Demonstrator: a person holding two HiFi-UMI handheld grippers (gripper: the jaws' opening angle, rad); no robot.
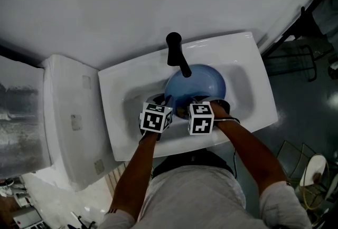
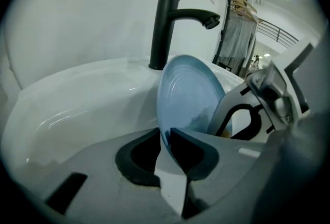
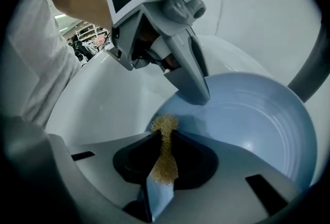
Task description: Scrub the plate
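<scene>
A light blue plate point(image 1: 203, 83) stands tilted in the white sink point(image 1: 248, 64), under the black tap point(image 1: 177, 54). My left gripper point(image 2: 165, 138) is shut on the plate's point(image 2: 188, 96) near rim and holds it on edge. My right gripper point(image 3: 164, 138) is shut on a thin tan scrub pad point(image 3: 165, 153), whose tip rests at the lower left rim of the plate point(image 3: 252, 120). The left gripper's finger point(image 3: 188, 76) shows above the pad, clamped on the plate's edge. In the head view both marker cubes sit side by side at the sink's front.
The black tap point(image 2: 170, 16) rises behind the plate, its spout over the basin. A white toilet tank point(image 1: 68, 117) stands to the left of the sink. A dark rack point(image 1: 296, 59) and wire frames stand on the floor to the right.
</scene>
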